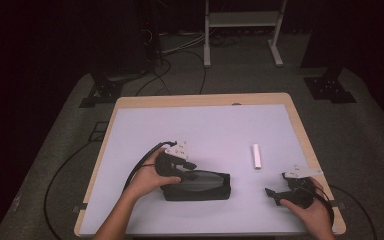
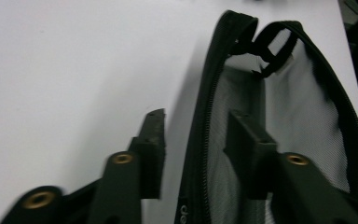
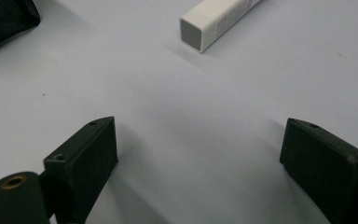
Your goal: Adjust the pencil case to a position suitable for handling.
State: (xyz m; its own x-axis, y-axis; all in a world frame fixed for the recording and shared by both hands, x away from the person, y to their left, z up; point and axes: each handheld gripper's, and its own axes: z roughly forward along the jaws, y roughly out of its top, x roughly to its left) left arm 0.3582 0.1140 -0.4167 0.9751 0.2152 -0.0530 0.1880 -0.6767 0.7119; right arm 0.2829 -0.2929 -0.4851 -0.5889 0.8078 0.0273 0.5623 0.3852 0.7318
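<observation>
The black zip pouch (image 1: 197, 186) lies closest, near the front edge of the tabletop (image 1: 200, 125), left of its middle, unzipped with its grey mesh lining showing. It looks soft and light, a fabric shell likely to sag and fold when lifted; the stiffer zipper rim (image 2: 200, 140) seems the best place to grip. The left gripper (image 2: 193, 140) is at exactly that spot: its jaws stand partly apart, straddling the rim, 1 jaw outside on the table side and 1 inside over the mesh, not yet closed on it.

Farther out, toward the right edge, lies 1 white rectangular bar (image 1: 256, 156), well apart from the pouch. It appears rigid, light and smooth-sided, so a hold across its narrow faces near the middle should keep it from slipping. The right gripper (image 3: 200, 163) hovers low over bare tabletop near the front right corner, jaws wide and empty, aimed toward the bar.

Count: 1 pouch, 1 bar, 2 grippers.
</observation>
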